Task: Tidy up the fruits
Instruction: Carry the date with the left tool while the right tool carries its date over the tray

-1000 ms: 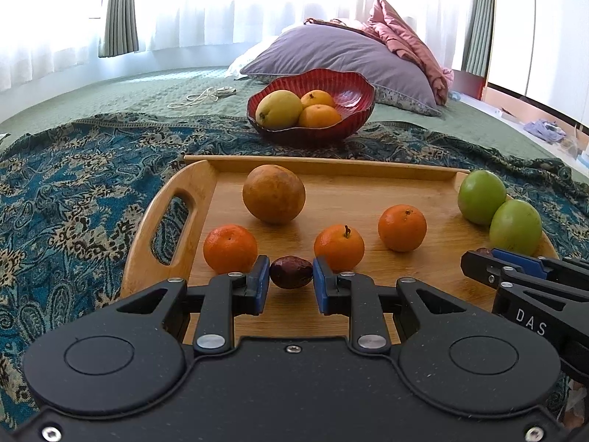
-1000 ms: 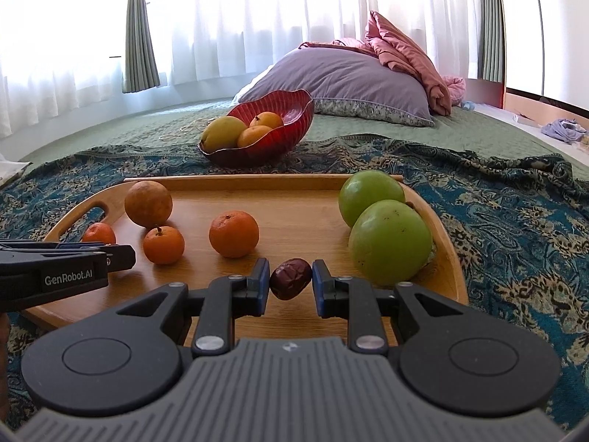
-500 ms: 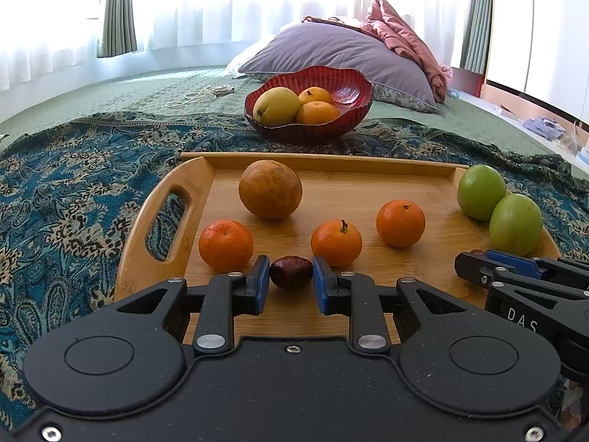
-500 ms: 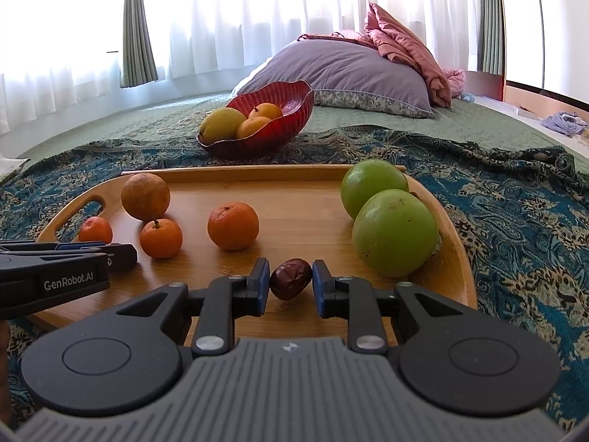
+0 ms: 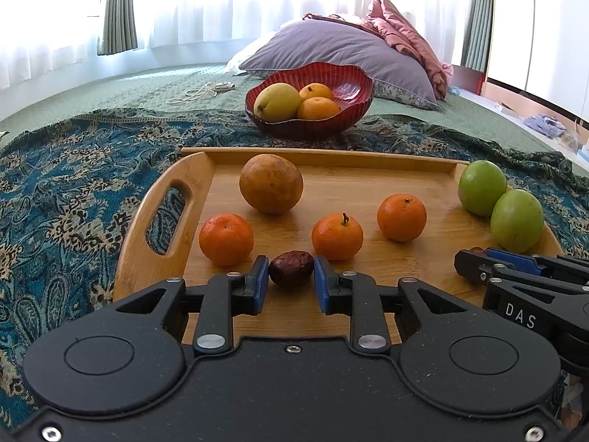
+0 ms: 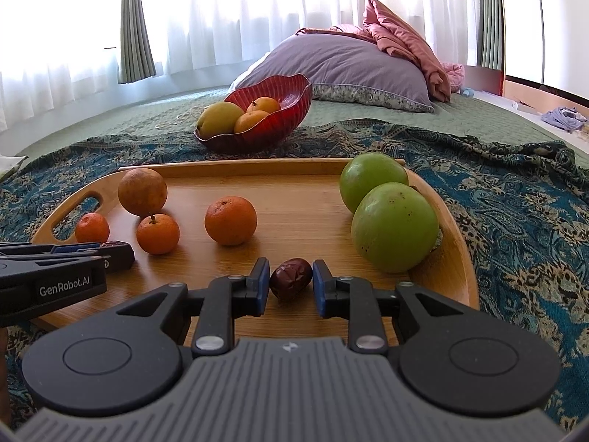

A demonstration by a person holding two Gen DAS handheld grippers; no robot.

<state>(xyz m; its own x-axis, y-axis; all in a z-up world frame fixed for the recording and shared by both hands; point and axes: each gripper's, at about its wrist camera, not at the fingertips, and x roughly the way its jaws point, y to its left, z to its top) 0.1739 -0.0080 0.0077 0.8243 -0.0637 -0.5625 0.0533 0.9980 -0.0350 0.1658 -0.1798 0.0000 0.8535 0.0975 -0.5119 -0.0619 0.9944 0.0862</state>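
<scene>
Bedroom setting: green quilted bed, sheer-curtained windows behind, a blue patterned cloth [image 5: 66, 191] spread over the bed and carrying a wooden tray [image 5: 173, 228]. Read left to right, the tray holds a mandarin [image 5: 226, 238], a large russet-skinned round fruit [image 5: 271, 183], a stemmed mandarin [image 5: 337, 235], a third mandarin [image 5: 401, 216] and, against the right rim, two green apples [image 5: 482, 187], touching. Left gripper [image 5: 291, 276]: jaws narrow, closed on a dried red date [image 5: 291, 273] just above the tray's near edge. Right gripper [image 6: 290, 283]: jaws likewise narrow, closed on a second date [image 6: 291, 283] beside the nearer apple. Judged handling: each date is light, wrinkled and slightly yielding, best taken across its short middle with gentle pressure, as a hard squeeze would crush it and its oval ends could let it squirt out; the mandarins are soft-skinned and roll freely; the apples are firm, heavier and smooth. Beyond the tray, a red ribbed bowl [image 5: 353, 84] rests on the cloth, containing a yellow mango-like fruit [image 5: 278, 102] at left and two mandarins at right; no date shows in it
</scene>
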